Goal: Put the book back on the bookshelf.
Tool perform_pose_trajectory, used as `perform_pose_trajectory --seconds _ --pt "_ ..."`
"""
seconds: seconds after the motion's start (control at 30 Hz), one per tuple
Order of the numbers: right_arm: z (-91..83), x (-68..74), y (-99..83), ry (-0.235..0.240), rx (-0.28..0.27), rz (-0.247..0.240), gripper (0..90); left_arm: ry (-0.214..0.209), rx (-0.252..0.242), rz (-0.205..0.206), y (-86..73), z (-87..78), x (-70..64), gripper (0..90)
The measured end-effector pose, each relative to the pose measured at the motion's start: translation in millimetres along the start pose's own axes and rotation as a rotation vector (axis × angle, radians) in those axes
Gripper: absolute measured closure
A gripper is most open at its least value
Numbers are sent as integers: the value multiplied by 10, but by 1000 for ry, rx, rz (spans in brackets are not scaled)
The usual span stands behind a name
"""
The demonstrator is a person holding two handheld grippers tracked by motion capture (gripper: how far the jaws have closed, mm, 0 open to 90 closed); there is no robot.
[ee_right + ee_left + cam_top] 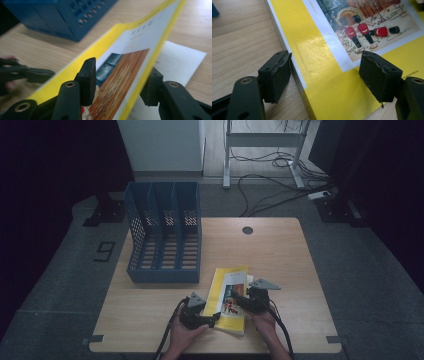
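Book (229, 301) cover lifted, pinched by right gripper (117, 82); left gripper (324, 75) spread, straddling spine.

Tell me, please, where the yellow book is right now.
In the high view the yellow book lies at the table's near edge, between both grippers, just right of the blue file rack.

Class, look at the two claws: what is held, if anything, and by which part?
The right claw straddles the yellow book's lifted front cover; whether it grips cannot be told. The left claw is open at the spine, holding nothing.
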State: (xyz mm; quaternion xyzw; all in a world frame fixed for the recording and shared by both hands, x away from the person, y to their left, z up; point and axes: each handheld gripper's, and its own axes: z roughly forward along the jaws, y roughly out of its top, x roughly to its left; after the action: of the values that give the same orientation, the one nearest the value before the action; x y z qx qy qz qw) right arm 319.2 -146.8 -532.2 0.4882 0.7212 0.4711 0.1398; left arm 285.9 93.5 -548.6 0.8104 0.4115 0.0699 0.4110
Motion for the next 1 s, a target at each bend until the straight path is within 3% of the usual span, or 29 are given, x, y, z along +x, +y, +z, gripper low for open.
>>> perform_pose_trajectory --seconds 0.2,0.3,0.4,0.43,0.53,0.63,1.0 --pt "78 -81 -43 -17 53 20 501 1 1 2 0 0 -1 251" --pt "78 -104 -50 -7 52 38 521 1 1 2 0 0 -1 251" --pt "66 -108 -51 -15 50 31 594 2 1 2 0 0 -2 251" --pt "40 -143 -42 37 36 64 715 2 1 3 0 0 -2 252" --pt "5 -157 -22 73 14 80 774 0 1 3 0 -1 2 252" --pt "-9 -106 -11 69 -8 41 818 -2 1 1 2 0 5 252" --pt "-25 -51 -10 54 -38 -12 866 -13 0 -1 2 -3 18 250"
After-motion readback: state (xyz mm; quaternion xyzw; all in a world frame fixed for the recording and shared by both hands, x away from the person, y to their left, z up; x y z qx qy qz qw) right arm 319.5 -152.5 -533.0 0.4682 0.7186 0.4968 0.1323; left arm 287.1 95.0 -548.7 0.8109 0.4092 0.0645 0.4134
